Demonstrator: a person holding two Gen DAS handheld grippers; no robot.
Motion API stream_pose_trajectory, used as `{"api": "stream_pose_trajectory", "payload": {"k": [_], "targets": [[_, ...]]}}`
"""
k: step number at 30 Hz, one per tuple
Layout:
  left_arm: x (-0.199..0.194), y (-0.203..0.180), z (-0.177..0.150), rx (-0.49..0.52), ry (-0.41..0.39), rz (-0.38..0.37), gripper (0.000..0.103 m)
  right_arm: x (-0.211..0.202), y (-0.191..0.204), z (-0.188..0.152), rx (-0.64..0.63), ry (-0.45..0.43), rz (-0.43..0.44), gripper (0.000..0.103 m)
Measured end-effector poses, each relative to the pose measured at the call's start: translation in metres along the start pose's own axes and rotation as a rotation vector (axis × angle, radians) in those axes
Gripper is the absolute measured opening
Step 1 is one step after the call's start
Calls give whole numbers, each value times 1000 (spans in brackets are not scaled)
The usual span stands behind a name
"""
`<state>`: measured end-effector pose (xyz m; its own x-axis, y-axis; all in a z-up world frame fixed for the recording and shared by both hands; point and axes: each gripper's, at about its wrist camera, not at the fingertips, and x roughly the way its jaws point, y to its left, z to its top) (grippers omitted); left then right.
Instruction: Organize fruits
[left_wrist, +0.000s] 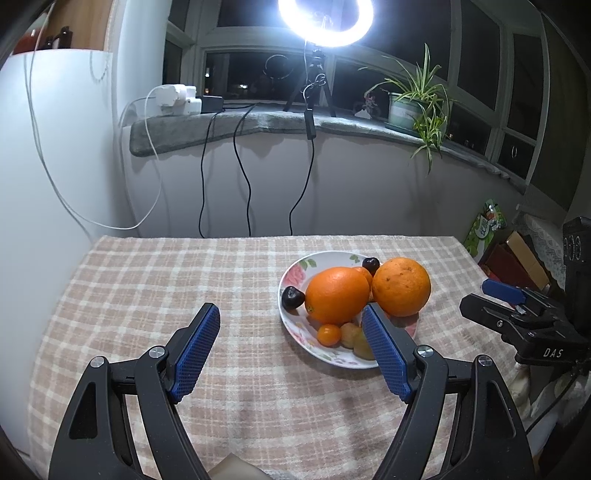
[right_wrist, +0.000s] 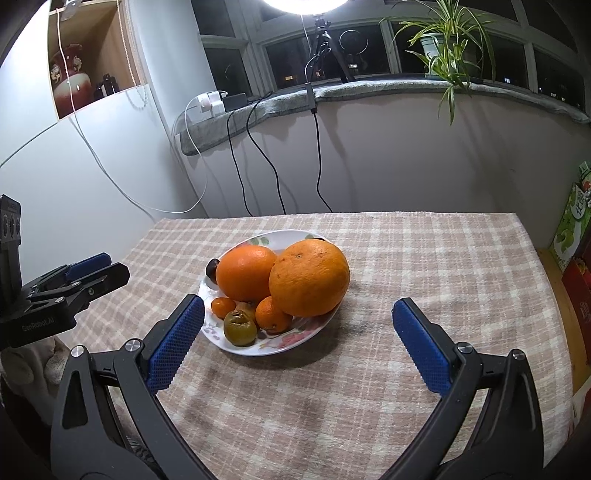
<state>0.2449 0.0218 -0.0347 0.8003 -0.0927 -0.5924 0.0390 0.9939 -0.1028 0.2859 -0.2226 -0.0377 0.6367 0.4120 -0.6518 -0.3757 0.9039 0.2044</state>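
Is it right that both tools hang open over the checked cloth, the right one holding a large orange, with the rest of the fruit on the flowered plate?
Not quite. The right tool holds nothing: the right wrist view shows bare checked cloth between its pads. Both large oranges sit on the flowered plate. The left tool is open too.

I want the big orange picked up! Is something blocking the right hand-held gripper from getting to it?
Nothing visible blocks it. The right hand-held gripper stands open, with only bare tablecloth and the plate rim before the big orange.
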Motion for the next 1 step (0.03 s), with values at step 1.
{"api": "stream_pose_trajectory", "payload": {"k": [1], "targets": [[1,1,0,-3,3,1,80,1,0,0,0,1,-2,103]]}}
